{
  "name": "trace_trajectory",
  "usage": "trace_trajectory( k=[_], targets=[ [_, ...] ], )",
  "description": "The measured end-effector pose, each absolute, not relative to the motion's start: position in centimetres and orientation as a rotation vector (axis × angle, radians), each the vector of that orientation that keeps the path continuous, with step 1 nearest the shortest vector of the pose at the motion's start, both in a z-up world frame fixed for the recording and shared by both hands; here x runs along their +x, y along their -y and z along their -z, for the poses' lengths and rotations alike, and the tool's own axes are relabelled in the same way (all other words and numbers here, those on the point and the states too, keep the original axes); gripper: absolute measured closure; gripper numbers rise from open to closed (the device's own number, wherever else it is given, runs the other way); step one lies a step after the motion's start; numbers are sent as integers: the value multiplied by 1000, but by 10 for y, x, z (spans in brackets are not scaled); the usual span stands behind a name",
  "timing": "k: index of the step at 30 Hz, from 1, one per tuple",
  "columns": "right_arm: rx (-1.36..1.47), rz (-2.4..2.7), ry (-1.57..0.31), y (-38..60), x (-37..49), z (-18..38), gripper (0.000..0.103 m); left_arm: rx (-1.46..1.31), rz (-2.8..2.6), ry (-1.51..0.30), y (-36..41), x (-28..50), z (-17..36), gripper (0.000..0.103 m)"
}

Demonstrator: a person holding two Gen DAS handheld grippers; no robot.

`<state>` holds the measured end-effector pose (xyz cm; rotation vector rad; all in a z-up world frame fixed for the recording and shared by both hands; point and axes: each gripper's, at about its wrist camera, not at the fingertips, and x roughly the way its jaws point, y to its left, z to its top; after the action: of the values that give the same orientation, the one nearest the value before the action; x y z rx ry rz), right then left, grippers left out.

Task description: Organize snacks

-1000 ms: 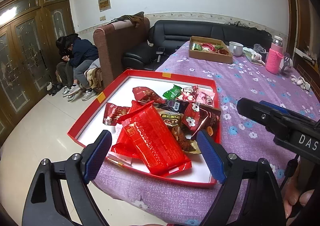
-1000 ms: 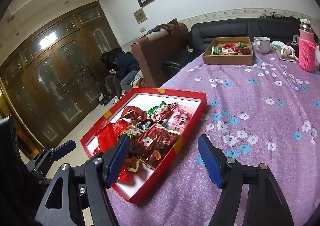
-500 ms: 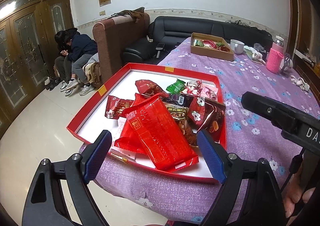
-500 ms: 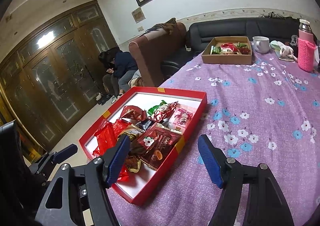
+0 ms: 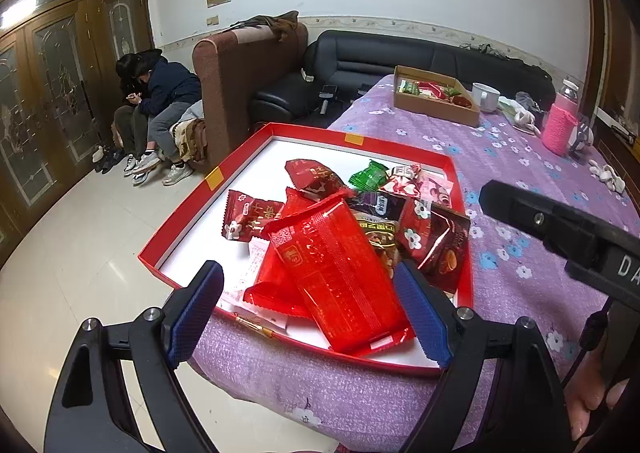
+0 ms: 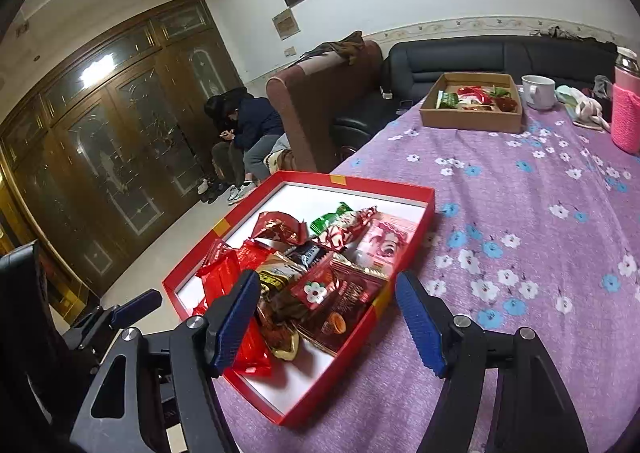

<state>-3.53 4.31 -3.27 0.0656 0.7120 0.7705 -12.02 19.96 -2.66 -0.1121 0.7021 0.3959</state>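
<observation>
A red box (image 5: 188, 209) with a white floor holds a heap of wrapped snacks at the near corner of the purple table. A large red packet (image 5: 340, 273) lies on top. My left gripper (image 5: 310, 311) is open and empty, its blue pads either side of that packet, just short of the box. My right gripper (image 6: 328, 323) is open and empty, over the box's near right rim (image 6: 400, 281), above a dark chocolate packet (image 6: 340, 305). A brown cardboard box (image 6: 472, 119) with several snacks stands at the far end; it also shows in the left wrist view (image 5: 436, 109).
A white mug (image 6: 538, 91), a pink-sleeved bottle (image 6: 626, 113) and cloths sit at the far right of the flowered purple tablecloth (image 6: 520, 213). A brown armchair (image 5: 244, 85), a black sofa (image 5: 400, 57) and seated people (image 5: 160, 109) are beyond the table. The floor drops off left of the red box.
Both grippers have moved a little closer to the red box and lower; the snacks look larger between the fingers. Nothing was grasped and the jaws stayed open.
</observation>
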Motion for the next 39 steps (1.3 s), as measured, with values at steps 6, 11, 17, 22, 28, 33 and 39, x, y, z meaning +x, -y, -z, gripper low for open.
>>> trace_trajectory(
  k=[6,11,17,22,28,33,39],
  targets=[
    [66,-781,-702,-50,-31,28,31,-121,-400,-699,-210,-120,27,15],
    [57,-784,-720,-57,-28,33,31,-137,-417,-686,-223,-120,23,15],
    [48,-790,-724,-63,-28,34,31,-149,-442,-672,-235,-122,20,15],
    [36,-801,-726,-69,-29,34,31,-152,-458,-664,-241,-123,19,15],
    [27,-807,-725,-71,-31,35,31,-146,-463,-670,-241,-123,20,15],
    [34,-809,-723,-70,-33,33,31,-142,-465,-669,-239,-122,18,15],
    [32,-819,-723,-69,-33,32,31,-140,-460,-680,-237,-120,17,15]
  ],
)
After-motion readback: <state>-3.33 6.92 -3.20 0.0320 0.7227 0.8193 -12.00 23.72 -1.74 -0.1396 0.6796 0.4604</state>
